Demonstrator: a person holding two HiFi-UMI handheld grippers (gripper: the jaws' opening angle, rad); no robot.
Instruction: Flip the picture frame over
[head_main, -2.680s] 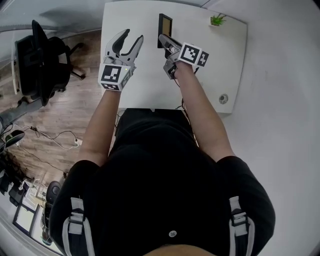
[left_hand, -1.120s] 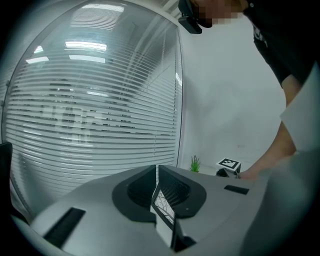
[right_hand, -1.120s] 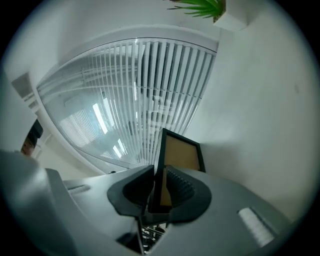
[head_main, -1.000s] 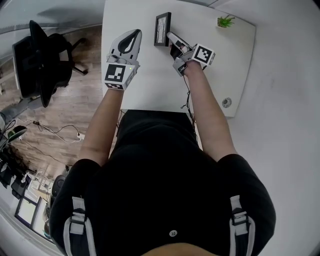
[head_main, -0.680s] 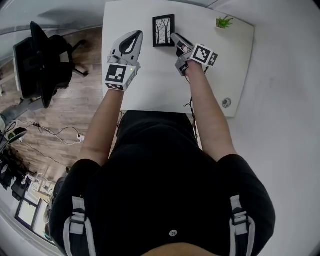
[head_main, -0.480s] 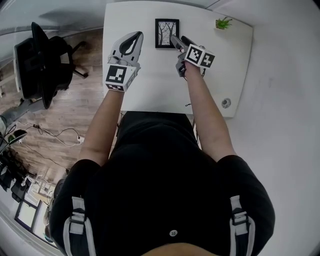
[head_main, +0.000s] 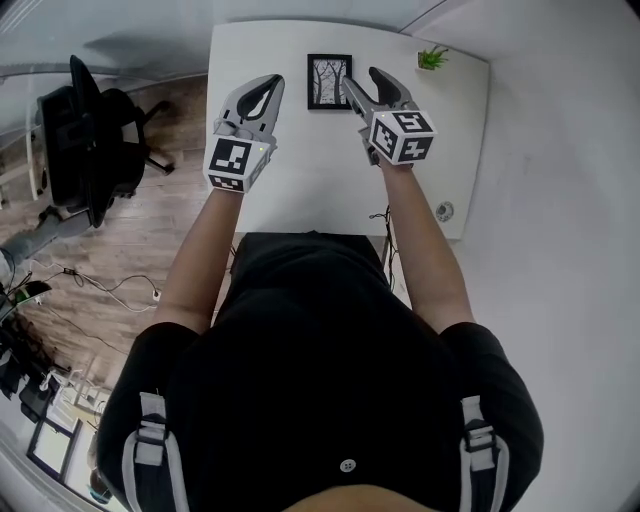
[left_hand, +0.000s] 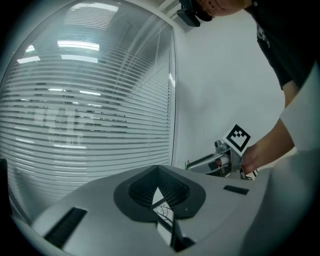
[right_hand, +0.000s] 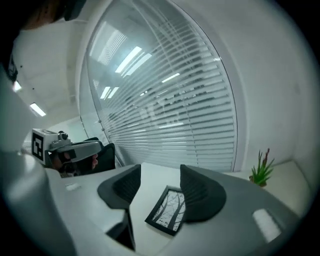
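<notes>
The black picture frame with a tree drawing (head_main: 329, 81) lies flat, picture side up, on the far middle of the white table (head_main: 300, 170). The right gripper (head_main: 362, 78) hangs just to the right of it. Its jaws have just been opening and now stand wide apart. The frame shows in the gap below them, but they do not touch it. The left gripper (head_main: 270, 82) is to the left of the frame, with its jaws pressed together and nothing in them. A small green plant (head_main: 433, 59) stands at the far right corner.

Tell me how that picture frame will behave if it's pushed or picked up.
The picture frame lies flat, picture side up, so it probably won't tip or roll. Its thin black border looks rigid: likely stiff and light. On the smooth white table it would probably slide when pushed.
</notes>
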